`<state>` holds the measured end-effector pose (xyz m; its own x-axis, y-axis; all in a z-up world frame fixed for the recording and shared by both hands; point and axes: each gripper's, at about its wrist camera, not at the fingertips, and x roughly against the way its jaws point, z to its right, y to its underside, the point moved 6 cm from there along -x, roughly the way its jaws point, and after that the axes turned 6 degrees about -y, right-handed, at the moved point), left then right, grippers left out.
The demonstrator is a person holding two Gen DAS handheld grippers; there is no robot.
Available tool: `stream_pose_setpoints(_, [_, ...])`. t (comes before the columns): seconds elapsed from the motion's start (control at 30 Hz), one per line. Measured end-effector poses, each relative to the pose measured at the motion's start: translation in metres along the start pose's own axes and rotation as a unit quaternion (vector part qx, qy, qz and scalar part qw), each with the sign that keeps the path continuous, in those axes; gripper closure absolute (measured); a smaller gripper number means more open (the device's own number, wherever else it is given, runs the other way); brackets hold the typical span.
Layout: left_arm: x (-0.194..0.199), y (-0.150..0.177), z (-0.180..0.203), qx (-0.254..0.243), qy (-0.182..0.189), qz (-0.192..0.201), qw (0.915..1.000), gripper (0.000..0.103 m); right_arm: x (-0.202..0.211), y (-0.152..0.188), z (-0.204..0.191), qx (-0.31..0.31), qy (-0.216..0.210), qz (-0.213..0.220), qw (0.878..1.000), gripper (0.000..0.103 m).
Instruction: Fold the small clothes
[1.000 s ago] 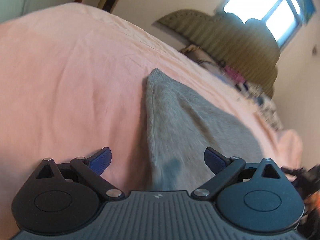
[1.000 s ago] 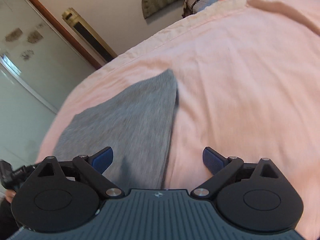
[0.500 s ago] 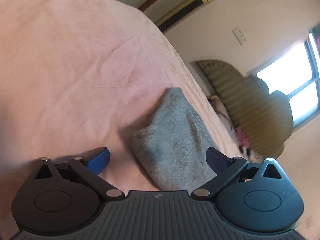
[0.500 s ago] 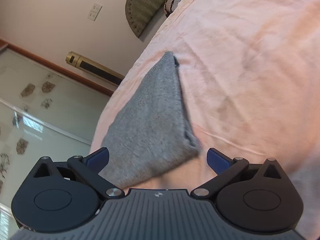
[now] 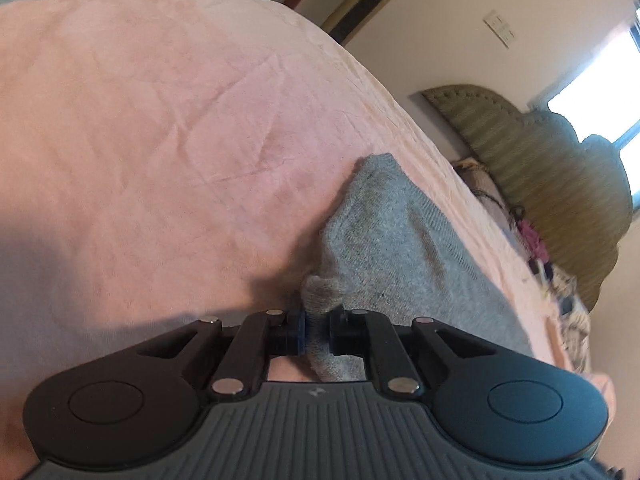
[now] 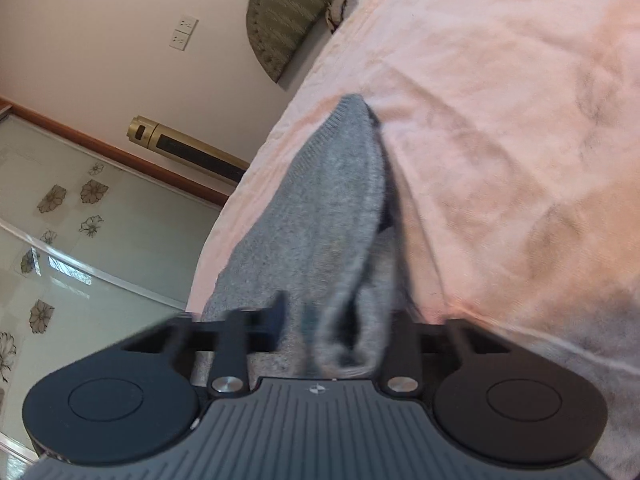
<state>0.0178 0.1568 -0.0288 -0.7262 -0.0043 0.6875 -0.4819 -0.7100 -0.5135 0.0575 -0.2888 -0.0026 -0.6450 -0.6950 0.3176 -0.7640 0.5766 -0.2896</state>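
A bed under a pink sheet, with one grey knit garment on it.

The pink sheet (image 5: 168,128) was creased and wrinkled and covered the whole bed (image 6: 520,128). The grey knit garment (image 5: 404,240) lay directly on it, close to the sheet's edge on the side toward the wall. Beyond the garment's far tip, at the head of the bed, lay a patterned pillow (image 5: 486,184), partly blurred.
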Motion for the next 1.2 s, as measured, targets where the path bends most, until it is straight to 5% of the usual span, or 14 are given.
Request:
stream_pose_setpoints(0.17, [0.038, -0.002, 0.014, -0.049, 0.021, 0.047, 0.9975, 0.097, 0.01, 0.001, -0.018, 0.04, -0.016, 0.003, 0.999, 0.091])
stream_pose_setpoints(0.4, [0.096, 0.012, -0.007, -0.045, 0.06, 0.023, 0.9969, 0.097, 0.056, 0.007, -0.039, 0.059, -0.052, -0.016, 0.997, 0.091])
stream_pose_setpoints(0.6, [0.108, 0.065, -0.064, -0.048, 0.009, -0.034, 0.9982, 0.098, 0.105, 0.045, -0.009, 0.028, -0.018, -0.058, 0.998, 0.091])
stream_pose_setpoints(0.7, [0.12, 0.072, -0.065, -0.111, 0.013, -0.023, 0.9935, 0.097, 0.115, 0.059, 0.009, 0.014, 0.002, -0.069, 0.997, 0.09])
stream_pose_setpoints(0.77, [0.134, 0.061, -0.068, -0.142, -0.004, 0.009, 0.9898, 0.096, 0.122, 0.05, 0.015, -0.002, 0.019, -0.063, 0.998, 0.078])
stream_pose_setpoints(0.83, [0.153, 0.036, -0.076, -0.132, -0.019, 0.066, 0.9889, 0.096, 0.134, 0.032, 0.009, 0.014, 0.018, -0.041, 0.999, 0.046])
stream_pose_setpoints(0.9, [0.165, 0.006, -0.073, -0.111, -0.013, 0.127, 0.9857, 0.09, 0.146, 0.007, -0.008, 0.059, 0.016, -0.002, 0.998, 0.03])
stream_pose_setpoints(1.0, [0.144, -0.024, -0.033, -0.148, -0.004, 0.145, 0.9783, 0.06, 0.124, -0.029, -0.033, 0.128, 0.029, -0.003, 0.991, 0.028])
stream_pose_setpoints(1.07, [0.113, -0.032, 0.008, -0.192, 0.028, 0.139, 0.9711, 0.019, 0.089, -0.052, -0.04, 0.169, 0.045, -0.022, 0.984, 0.028])
stream_pose_setpoints(1.2, [0.018, -0.038, 0.072, -0.214, 0.029, 0.056, 0.9749, 0.018, 0.0, -0.082, -0.032, 0.218, 0.12, -0.071, 0.966, 0.028])
